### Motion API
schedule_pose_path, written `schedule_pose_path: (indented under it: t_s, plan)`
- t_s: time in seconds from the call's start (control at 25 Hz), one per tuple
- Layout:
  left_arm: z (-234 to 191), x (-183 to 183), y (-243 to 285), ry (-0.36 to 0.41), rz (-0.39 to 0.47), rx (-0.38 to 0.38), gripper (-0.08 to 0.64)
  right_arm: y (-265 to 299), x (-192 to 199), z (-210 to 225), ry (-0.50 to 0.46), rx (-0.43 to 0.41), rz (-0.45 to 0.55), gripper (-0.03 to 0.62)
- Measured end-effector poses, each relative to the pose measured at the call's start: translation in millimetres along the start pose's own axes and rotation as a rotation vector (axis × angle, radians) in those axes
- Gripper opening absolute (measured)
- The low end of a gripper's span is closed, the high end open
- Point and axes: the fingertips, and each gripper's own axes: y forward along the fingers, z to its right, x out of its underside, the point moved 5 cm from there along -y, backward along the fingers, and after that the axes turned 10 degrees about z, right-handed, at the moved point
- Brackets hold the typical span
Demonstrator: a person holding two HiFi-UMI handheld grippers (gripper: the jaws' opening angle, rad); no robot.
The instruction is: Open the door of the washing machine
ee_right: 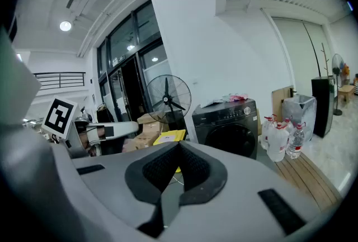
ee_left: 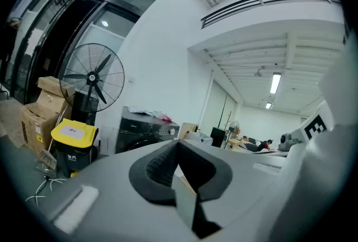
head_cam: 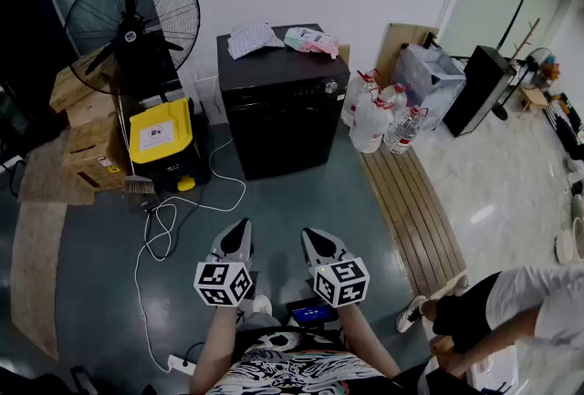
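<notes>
The black washing machine (head_cam: 281, 101) stands against the white wall with its round door (ee_right: 238, 140) closed; it also shows in the left gripper view (ee_left: 146, 134). Folded cloths (head_cam: 254, 39) lie on its top. My left gripper (head_cam: 241, 233) and right gripper (head_cam: 315, 243) hover side by side over the grey floor, well short of the machine. Both are shut with nothing between the jaws. Their dark pads (ee_left: 162, 171) (ee_right: 168, 171) meet in the gripper views.
A large standing fan (head_cam: 135, 19), cardboard boxes (head_cam: 87, 124) and a yellow-lidded black box (head_cam: 162, 142) stand left of the machine. Water jugs (head_cam: 379, 119) and a wooden slat panel (head_cam: 415, 211) are to its right. A white cable (head_cam: 173, 220) trails on the floor. A person crouches at bottom right (head_cam: 497, 311).
</notes>
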Motion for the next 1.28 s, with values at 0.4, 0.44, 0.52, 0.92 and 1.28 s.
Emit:
schedule_pose_path:
  t_s: [0.4,0.44,0.52,0.92,1.28]
  plan:
    - [3.3,3.7,-6.3,0.009,-0.009,0.014,0.006,-9.7,-3.0,1.1,-0.048,0.030,-0.001,0.002]
    - [2.9,3.6,-5.9,0.005,-0.006,0.009,0.006,-10.7,-3.3,2.8,-0.050,0.033,0.001,0.002]
    - [2.5,3.6,-5.7,0.002,-0.003,-0.001,0.009,-13.2,-3.6,6.1,-0.056,0.041,0.005,0.002]
    - [13.6,10.2,10.4,-0.020,0.016,0.054,0.175,-22.7,-5.7,35.6,0.014,0.085,0.080,0.152]
    - [-8.7,14.1,53.7,0.097,-0.025,-0.015,0.176,-3.3,-17.4,70.4,0.004,0.132,0.082,0.144]
